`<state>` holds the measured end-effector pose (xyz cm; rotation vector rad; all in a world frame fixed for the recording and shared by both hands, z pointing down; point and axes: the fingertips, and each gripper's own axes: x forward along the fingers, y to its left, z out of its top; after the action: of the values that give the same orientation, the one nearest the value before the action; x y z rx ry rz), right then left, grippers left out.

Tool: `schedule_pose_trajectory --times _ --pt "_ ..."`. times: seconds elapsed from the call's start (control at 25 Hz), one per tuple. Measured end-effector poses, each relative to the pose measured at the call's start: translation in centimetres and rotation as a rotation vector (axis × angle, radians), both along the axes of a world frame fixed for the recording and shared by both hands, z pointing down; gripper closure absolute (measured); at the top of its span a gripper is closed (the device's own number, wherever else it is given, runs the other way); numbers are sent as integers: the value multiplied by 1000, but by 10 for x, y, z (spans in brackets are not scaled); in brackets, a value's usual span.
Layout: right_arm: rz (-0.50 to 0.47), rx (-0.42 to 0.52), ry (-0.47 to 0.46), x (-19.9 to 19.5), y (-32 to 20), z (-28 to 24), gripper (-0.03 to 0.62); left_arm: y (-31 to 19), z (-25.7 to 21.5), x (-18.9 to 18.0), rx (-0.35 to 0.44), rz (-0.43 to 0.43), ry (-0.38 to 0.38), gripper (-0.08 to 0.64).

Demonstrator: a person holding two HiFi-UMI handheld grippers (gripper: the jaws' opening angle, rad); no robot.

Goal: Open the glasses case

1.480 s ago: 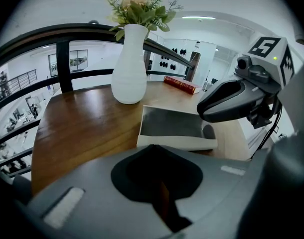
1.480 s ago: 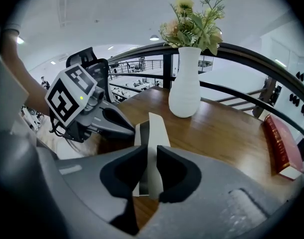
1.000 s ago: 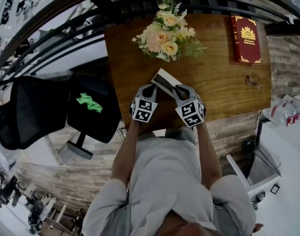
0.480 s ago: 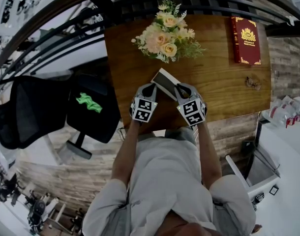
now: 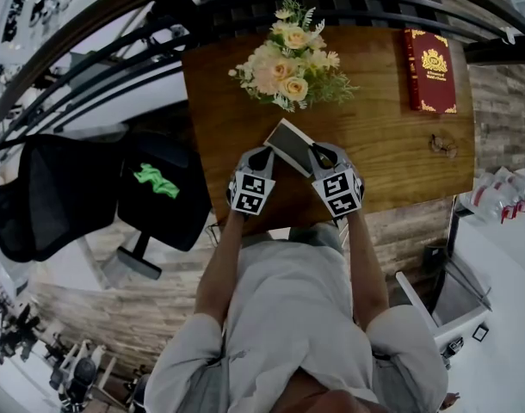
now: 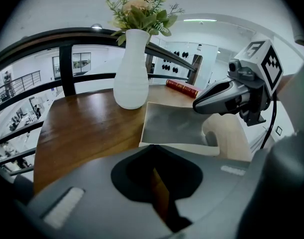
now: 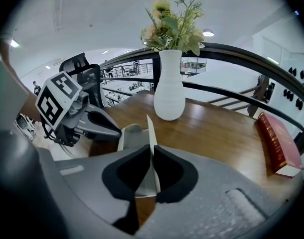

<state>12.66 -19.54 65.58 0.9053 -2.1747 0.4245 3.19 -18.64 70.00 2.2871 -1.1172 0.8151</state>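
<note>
Right tongs (image 7: pixel 152 166) just closed on the glasses case lid (image 7: pixel 151 131).

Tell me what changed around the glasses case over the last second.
The right gripper has just been closing its jaws and now pinches the lid flap of the glasses case. It edged slightly right in the head view, where the flap shows a broader grey face, so it seems lifted further. The left gripper, vase and red book stayed put.
</note>
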Motion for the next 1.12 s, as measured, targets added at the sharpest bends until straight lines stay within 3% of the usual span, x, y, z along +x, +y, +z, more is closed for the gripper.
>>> schedule_pose_trajectory --times 1.12 --pt "99 -20 -27 26 -26 17 568 -5 -2 4 4 2 2 540"
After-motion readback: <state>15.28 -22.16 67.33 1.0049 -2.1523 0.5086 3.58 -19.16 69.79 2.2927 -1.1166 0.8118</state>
